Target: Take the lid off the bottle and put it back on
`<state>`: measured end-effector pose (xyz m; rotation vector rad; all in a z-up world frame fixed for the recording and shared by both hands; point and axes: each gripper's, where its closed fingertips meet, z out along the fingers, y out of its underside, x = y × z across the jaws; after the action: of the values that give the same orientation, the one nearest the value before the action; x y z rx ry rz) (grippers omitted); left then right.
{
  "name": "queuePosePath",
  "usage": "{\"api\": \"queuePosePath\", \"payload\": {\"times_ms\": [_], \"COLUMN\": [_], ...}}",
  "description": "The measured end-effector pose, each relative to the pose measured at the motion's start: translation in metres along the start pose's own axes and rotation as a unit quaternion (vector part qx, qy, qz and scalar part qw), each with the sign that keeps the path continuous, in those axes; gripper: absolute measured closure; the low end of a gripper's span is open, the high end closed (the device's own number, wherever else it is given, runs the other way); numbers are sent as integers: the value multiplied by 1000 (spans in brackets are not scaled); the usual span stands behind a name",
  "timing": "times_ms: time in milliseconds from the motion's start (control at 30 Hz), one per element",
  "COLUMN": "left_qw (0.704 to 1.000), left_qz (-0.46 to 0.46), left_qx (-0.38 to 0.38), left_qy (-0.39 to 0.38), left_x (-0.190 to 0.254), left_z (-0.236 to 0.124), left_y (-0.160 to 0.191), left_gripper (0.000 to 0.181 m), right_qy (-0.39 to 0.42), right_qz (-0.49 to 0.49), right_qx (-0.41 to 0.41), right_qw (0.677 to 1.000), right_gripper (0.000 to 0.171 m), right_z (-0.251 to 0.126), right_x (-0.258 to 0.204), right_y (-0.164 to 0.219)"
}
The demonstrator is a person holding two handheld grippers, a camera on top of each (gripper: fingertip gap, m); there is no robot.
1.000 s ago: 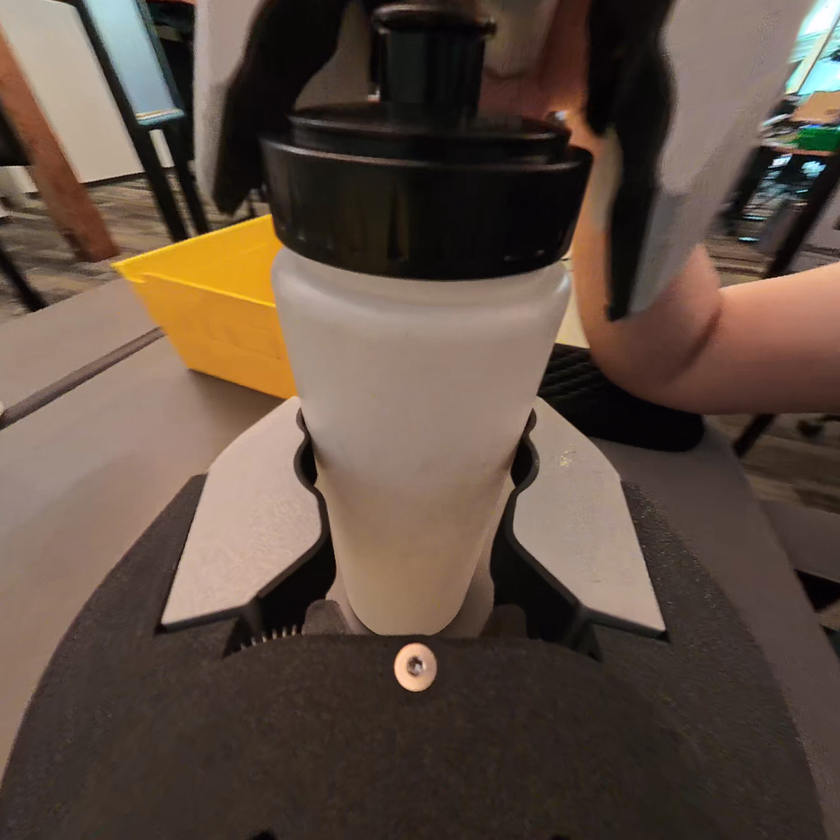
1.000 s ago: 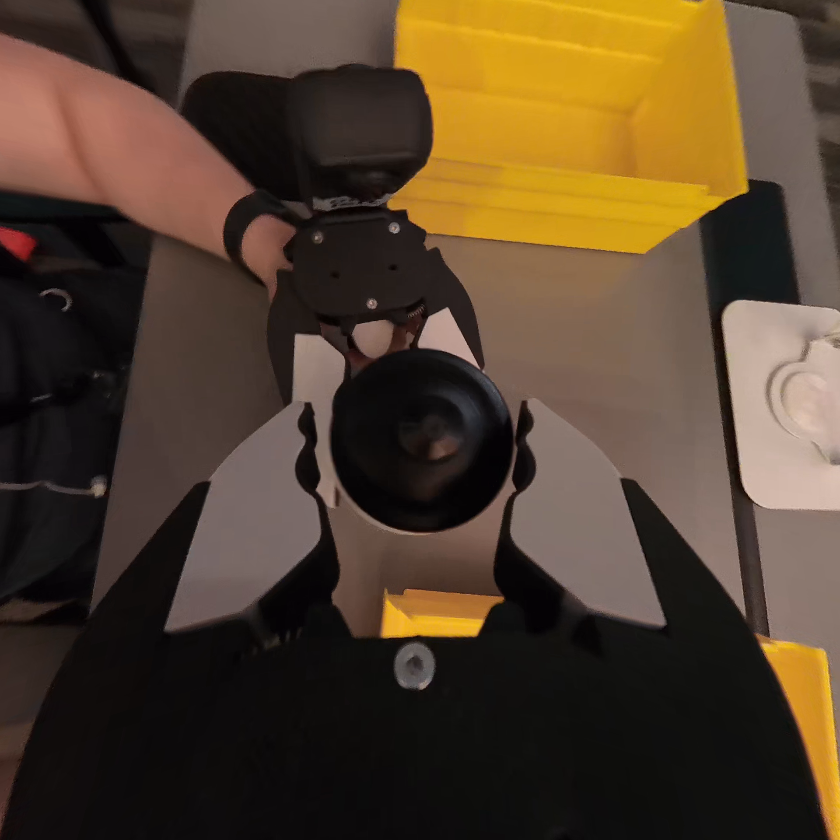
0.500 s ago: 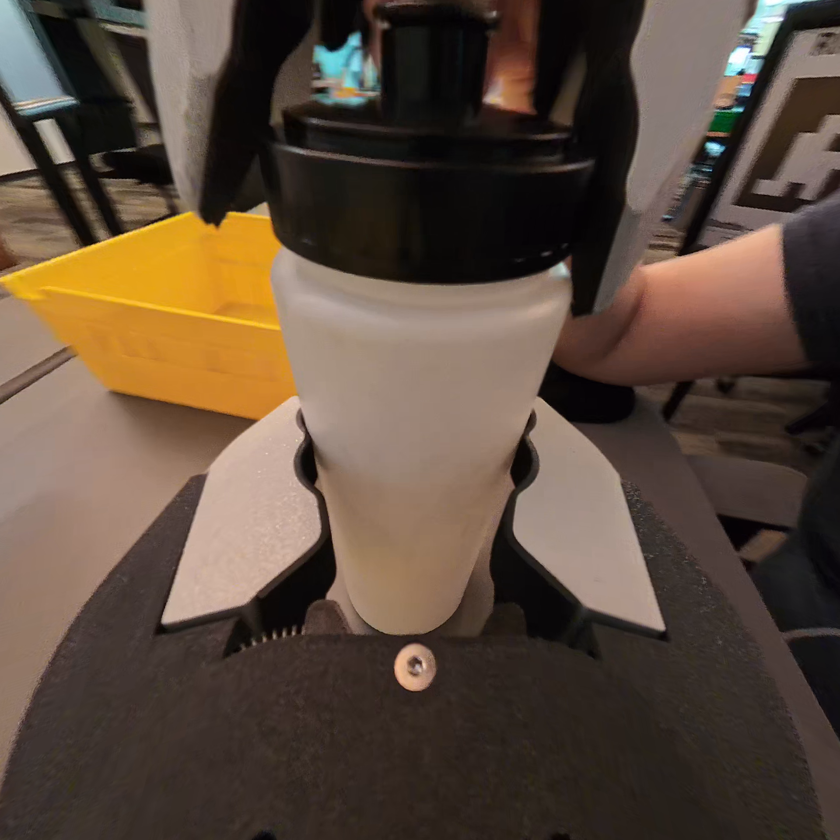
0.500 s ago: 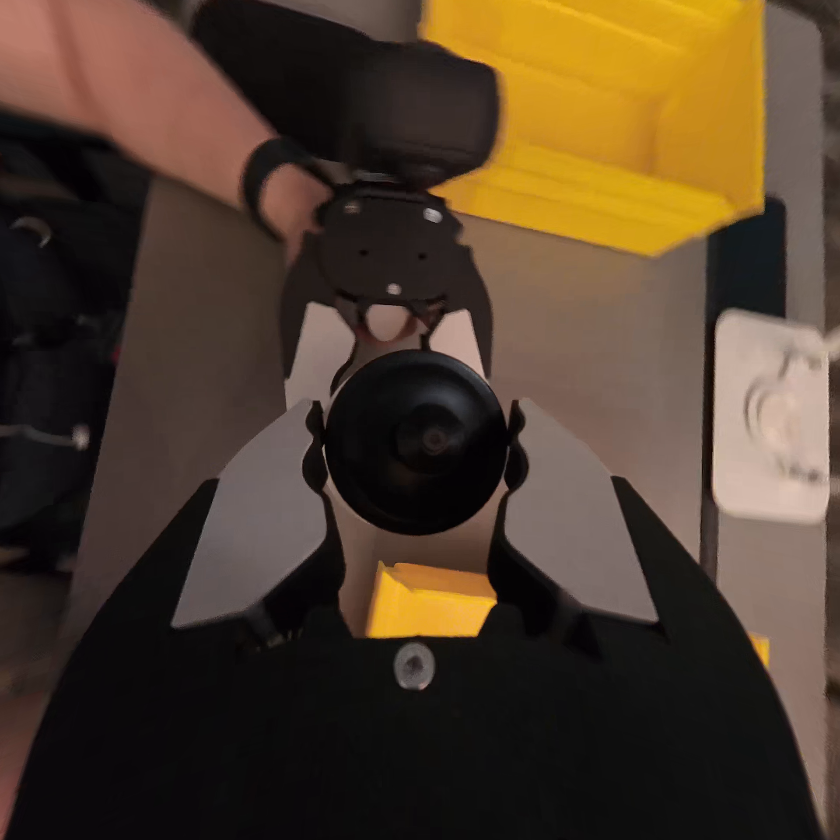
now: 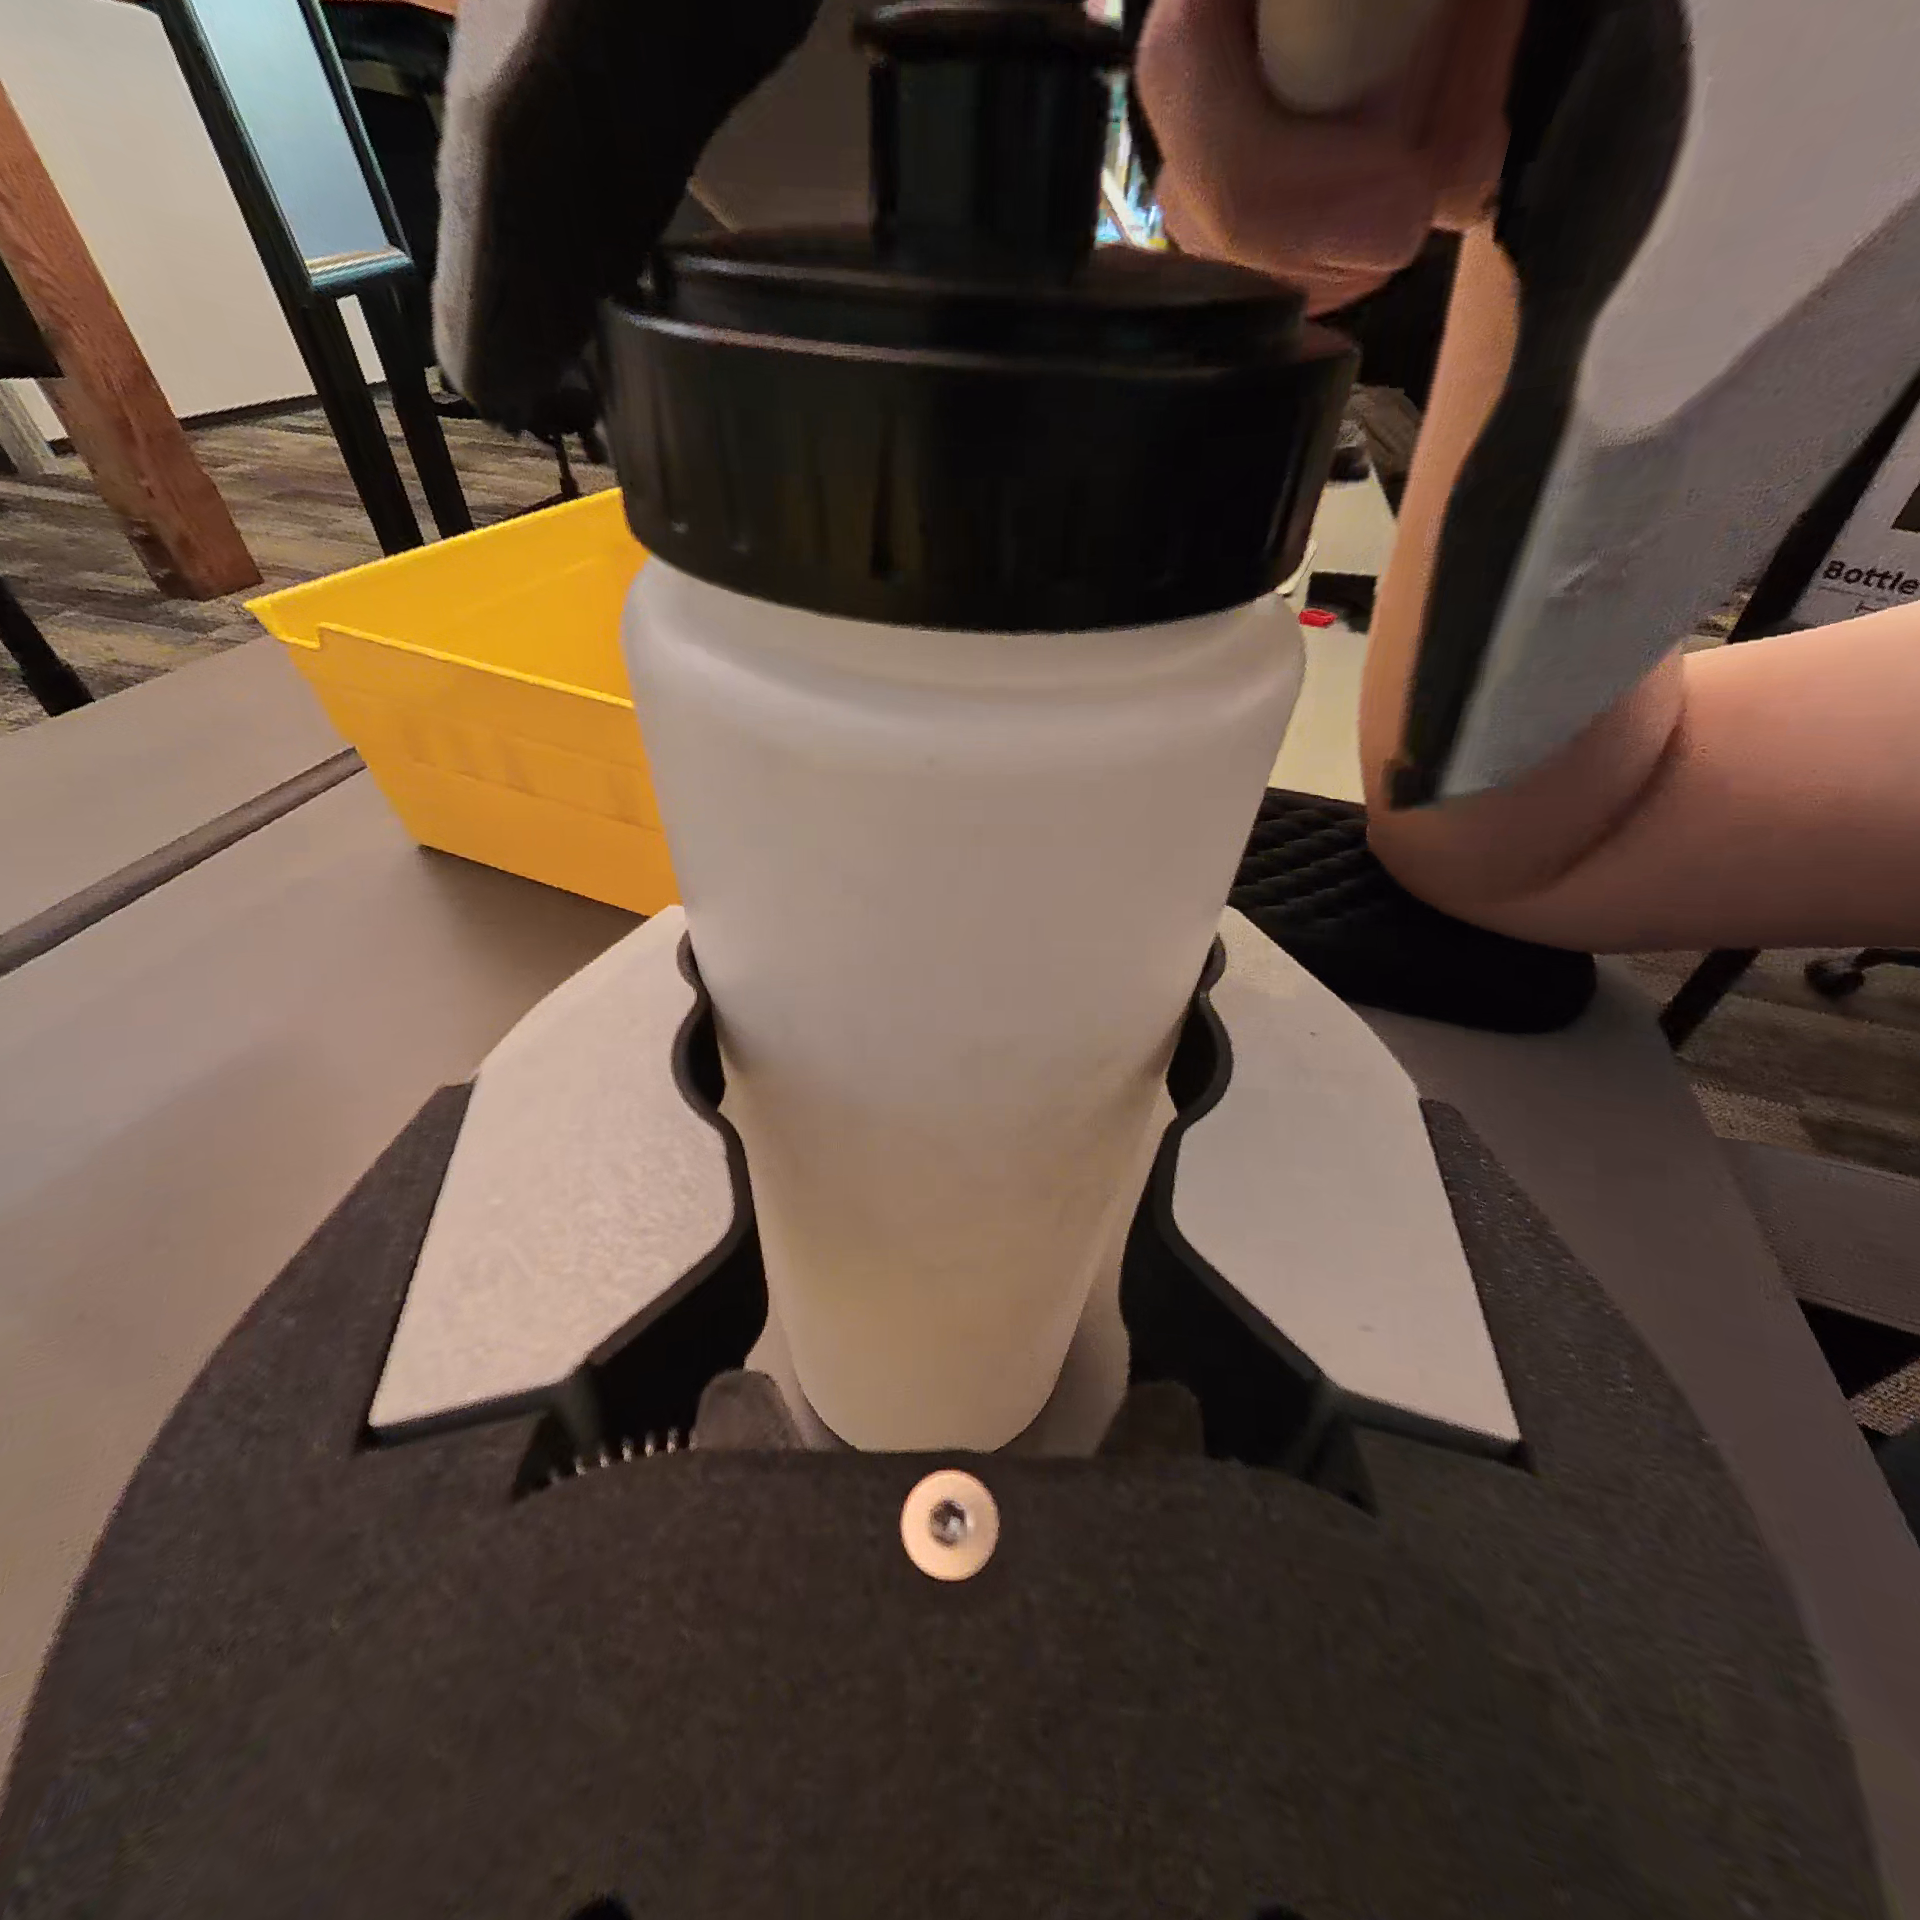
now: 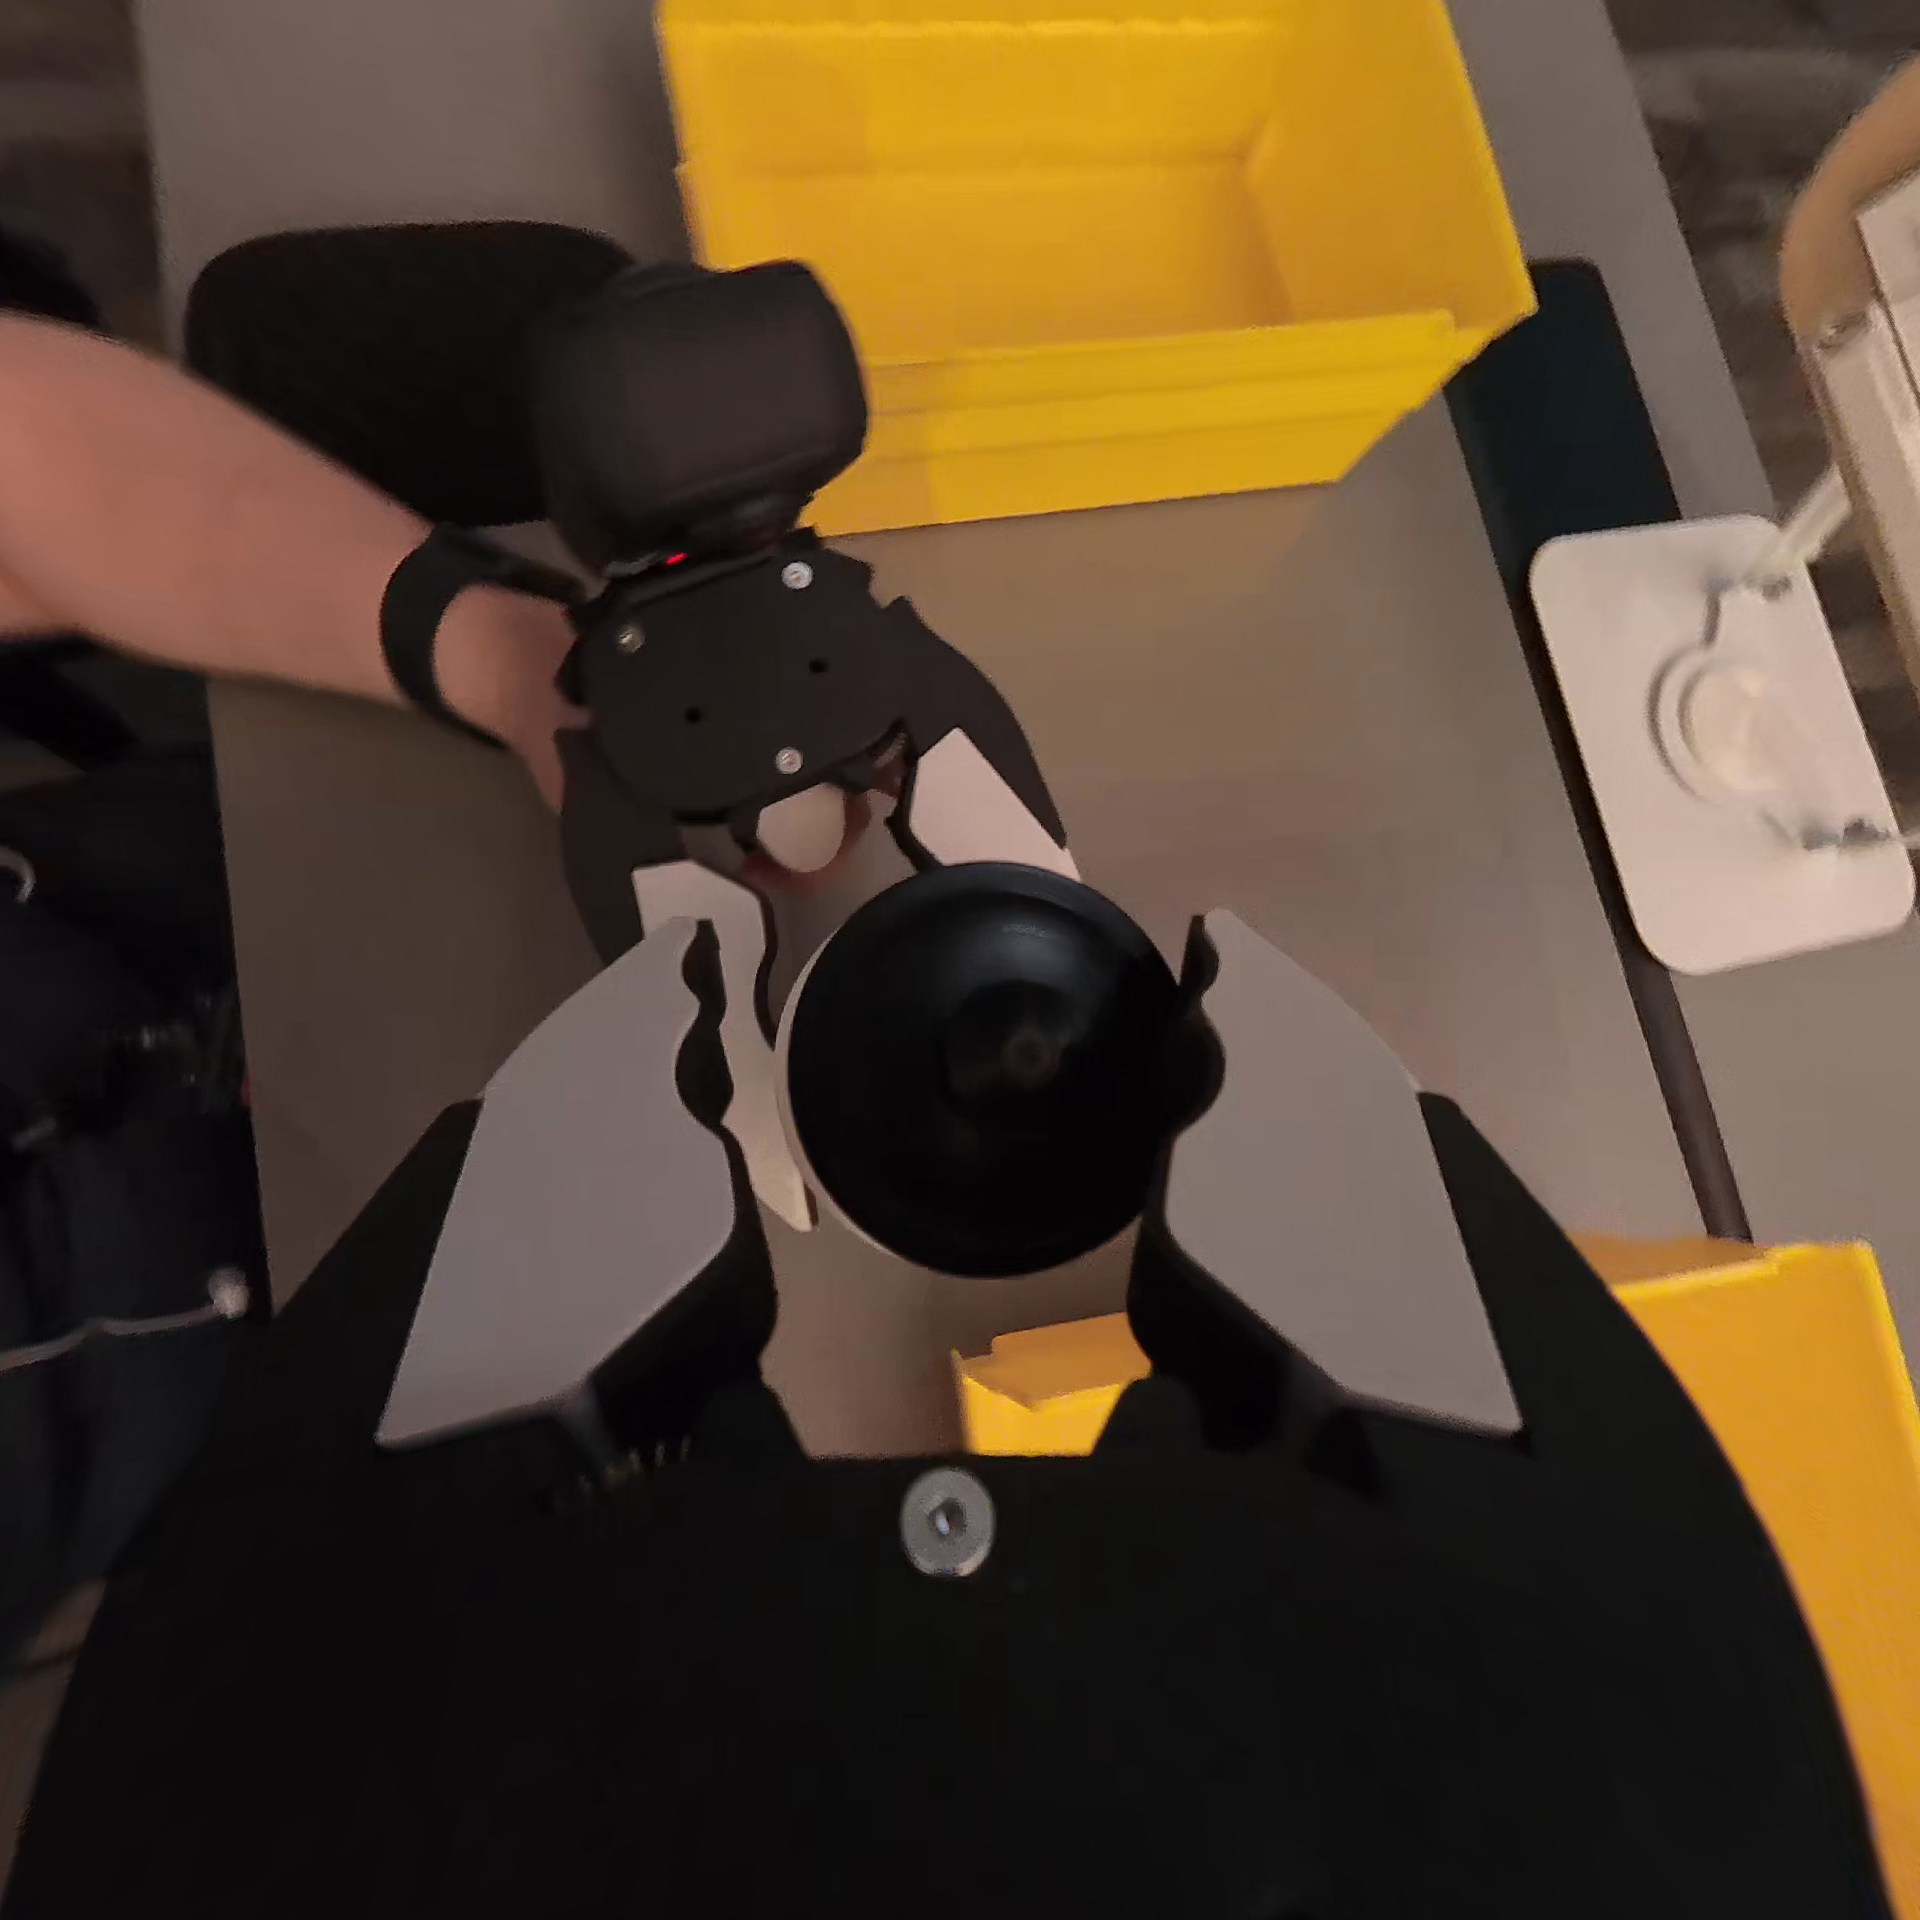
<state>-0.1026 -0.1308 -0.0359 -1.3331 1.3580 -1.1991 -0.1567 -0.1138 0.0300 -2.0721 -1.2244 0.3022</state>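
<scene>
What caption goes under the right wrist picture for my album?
From above, the right gripper straddles the black lid of the white bottle that the left gripper holds.

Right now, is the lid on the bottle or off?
On: the black lid sits flush atop the white bottle, no gap visible.

bottle [image 5: 961, 997]: frosted white, upright over the grey table, waist narrowing downward, pinched low down between two grey fingers | lid [image 5: 977, 457]: black, ribbed rim, wide, seated on the bottle's mouth, short spout on top; from above a round black disc [image 6: 987, 1081] covering the white body
</scene>
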Motion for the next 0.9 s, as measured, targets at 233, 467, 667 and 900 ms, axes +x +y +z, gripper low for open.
{"api": "queuePosePath", "payload": {"times_ms": [233,467,667,900], "left_qw": [1000,999,1000,1000], "left_qz": [4,4,2,7], "left_qx": [-9,-10,-5,-9], "left_qy": [20,44,10,28], "left_x": [8,16,4,9], "left_z": [1,2,0,-1], "left_y": [1,1,0,1], "left_gripper": [95,95,95,95], "right_qy": [23,-54,33,-10], "right_qz": [-33,-109,-27,-15], "right_qx": [-17,14,-7,-31], "right_qw": [999,993,999,999], "right_gripper": [100,100,89,96], "right_z": [-2,-7,-15,-14], "right_x": [2,-11,7,1], "right_y": [5,6,7,18]}}
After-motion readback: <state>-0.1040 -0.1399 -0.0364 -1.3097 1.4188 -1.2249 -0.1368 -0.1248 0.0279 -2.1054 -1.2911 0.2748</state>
